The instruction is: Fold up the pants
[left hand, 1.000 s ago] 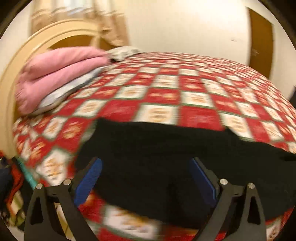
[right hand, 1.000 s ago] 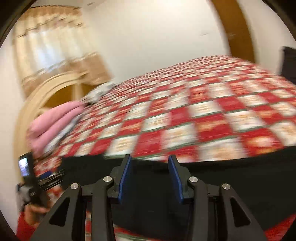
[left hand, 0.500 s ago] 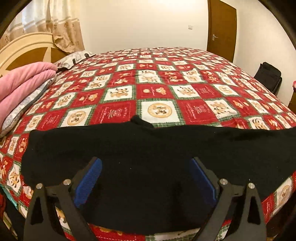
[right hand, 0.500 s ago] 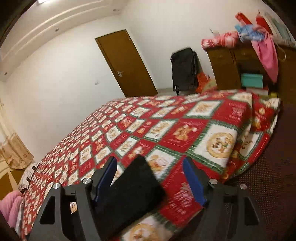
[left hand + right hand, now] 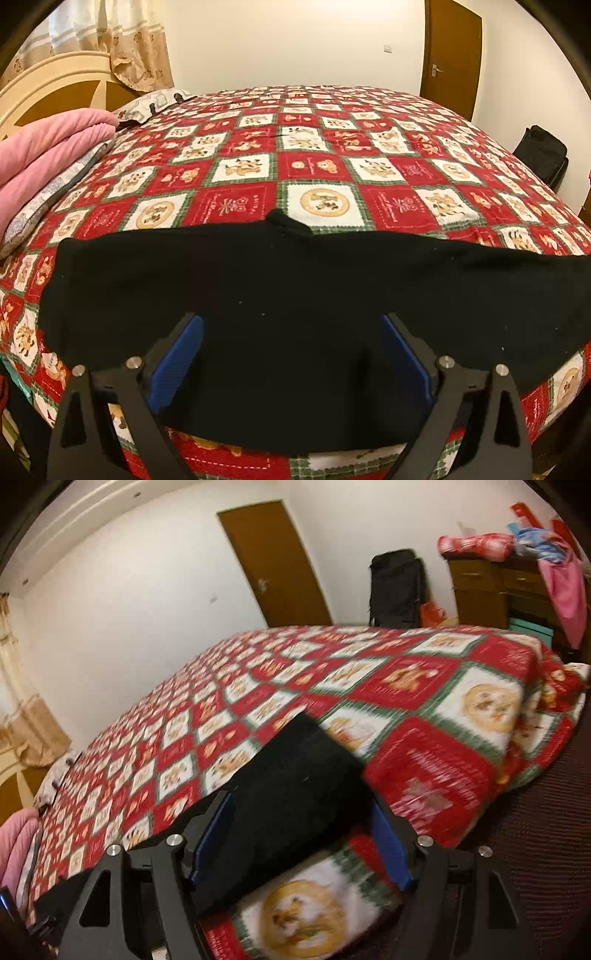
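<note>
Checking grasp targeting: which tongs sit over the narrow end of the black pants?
The right tongs: the black fabric pants' squared-off end lies between them, whereas the left tongs straddle the wide middle.

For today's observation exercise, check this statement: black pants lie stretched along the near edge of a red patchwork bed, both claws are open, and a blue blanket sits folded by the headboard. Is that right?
One detail is wrong: the folded blanket by the headboard is pink, not blue, as the left wrist view shows. The black pants do lie along the bed's near edge, and the left claw and right claw are both open.
</note>
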A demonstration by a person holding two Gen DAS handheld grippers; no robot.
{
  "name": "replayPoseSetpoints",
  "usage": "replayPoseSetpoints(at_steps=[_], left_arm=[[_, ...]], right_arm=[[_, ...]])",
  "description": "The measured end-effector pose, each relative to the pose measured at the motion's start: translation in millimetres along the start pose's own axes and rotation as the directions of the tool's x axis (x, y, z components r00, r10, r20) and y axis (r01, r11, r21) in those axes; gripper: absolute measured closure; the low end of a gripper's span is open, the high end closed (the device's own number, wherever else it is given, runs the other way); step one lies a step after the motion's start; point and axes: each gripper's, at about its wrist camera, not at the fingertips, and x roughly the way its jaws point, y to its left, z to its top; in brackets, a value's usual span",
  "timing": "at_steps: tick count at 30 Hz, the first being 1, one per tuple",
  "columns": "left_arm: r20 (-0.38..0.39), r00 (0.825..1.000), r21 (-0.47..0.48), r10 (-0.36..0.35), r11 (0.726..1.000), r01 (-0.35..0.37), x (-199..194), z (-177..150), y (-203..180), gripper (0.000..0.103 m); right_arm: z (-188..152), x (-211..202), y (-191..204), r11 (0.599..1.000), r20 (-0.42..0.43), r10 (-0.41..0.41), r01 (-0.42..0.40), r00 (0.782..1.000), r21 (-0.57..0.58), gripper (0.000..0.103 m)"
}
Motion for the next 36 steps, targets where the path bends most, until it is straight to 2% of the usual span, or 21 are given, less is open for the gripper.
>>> replayPoseSetpoints(at_steps=[2, 4, 11, 12, 13, 15, 18, 20, 22, 25, 28, 29, 32, 33, 35, 36], left_arm=[[-0.003, 1.000, -0.010, -0.001, 1.000, 0.001, 0.5, -1.0, 2.6, 0.005], [-0.005, 1.000, -0.019, -0.001, 1.000, 0.001, 1.0, -1.6, 5.0, 0.005], [-0.018, 1.000, -0.017, 0.010, 1.000, -0.010, 6.0, -4.8, 7.1, 0.005], [-0.019, 1.000, -0.012, 0.012, 1.000, -0.012, 6.5, -5.6, 6.9, 0.005], [-0.021, 1.000, -0.008, 0.015, 1.000, -0.015, 7.0, -6.4, 7.1, 0.005], [-0.023, 1.000, -0.006, 0.016, 1.000, -0.016, 8.2, -8.0, 8.3, 0.005], [-0.043, 0.999, -0.001, 0.025, 1.000, -0.025, 12.1, -9.0, 11.5, 0.005], [-0.035, 0.999, -0.001, 0.032, 0.999, -0.032, 10.3, -8.4, 15.2, 0.005], [-0.011, 0.999, -0.013, 0.044, 0.999, -0.044, 4.9, -4.8, 22.0, 0.005], [0.007, 0.999, -0.044, 0.047, 0.998, -0.046, -0.2, -0.1, 32.2, 0.005], [0.012, 0.999, -0.071, 0.040, 0.997, -0.039, -2.8, 0.2, 41.6, 0.005], [0.011, 0.999, -0.075, 0.041, 0.996, -0.040, -2.8, -0.6, 43.7, 0.005], [0.006, 0.999, -0.078, 0.043, 0.996, -0.042, -2.4, -3.7, 49.4, 0.005], [0.005, 0.999, -0.078, 0.044, 0.996, -0.044, -2.5, -4.5, 50.7, 0.005], [0.002, 0.999, -0.079, 0.052, 0.996, -0.051, -2.0, -7.0, 55.6, 0.005], [0.000, 0.999, -0.081, 0.054, 0.995, -0.054, -1.8, -7.9, 58.0, 0.005]], right_arm=[[-3.6, 0.5, -2.7, 1.000, 0.000, -0.005, 0.005, 1.000, 0.003, 0.035], [-4.0, -0.2, -7.4, 1.000, 0.003, -0.006, 0.006, 1.000, 0.030, 0.044], [-1.8, 9.1, -8.0, 0.999, -0.029, 0.027, -0.026, 0.999, 0.029, 0.046], [-1.4, 10.5, -9.0, 0.999, -0.026, 0.028, -0.027, 0.999, 0.038, 0.051], [-1.9, 10.7, -8.4, 0.999, -0.026, 0.009, -0.008, 1.000, 0.034, 0.069], [-2.5, 14.2, -1.6, 0.998, -0.053, -0.060, 0.058, 0.997, -0.032, 0.094], [-0.5, 11.4, 8.7, 0.997, -0.066, -0.055, 0.050, 0.996, -0.066, 0.097], [1.1, 3.0, 25.5, 0.994, -0.048, -0.011, 0.006, 0.999, -0.105, 0.097], [-0.6, -12.8, 60.8, 0.977, -0.022, 0.055, -0.058, 0.998, -0.205, 0.097], [-16.4, -35.6, 131.5, 0.908, -0.020, 0.193, -0.186, 0.981, -0.375, 0.097], [-52.7, -44.6, 206.2, 0.791, -0.093, 0.334, -0.332, 0.938, -0.513, 0.097], [-64.4, -43.8, 221.3, 0.765, -0.114, 0.352, -0.355, 0.929, -0.537, 0.097], [-124.3, -29.2, 278.1, 0.643, -0.199, 0.374, -0.408, 0.906, -0.648, 0.097], [-139.2, -23.3, 288.1, 0.615, -0.225, 0.376, -0.424, 0.899, -0.665, 0.097], [-177.1, -11.2, 306.4, 0.550, -0.270, 0.354, -0.433, 0.895, -0.714, 0.097], [-191.5, -7.3, 311.2, 0.525, -0.274, 0.333, -0.419, 0.902, -0.741, 0.097]])
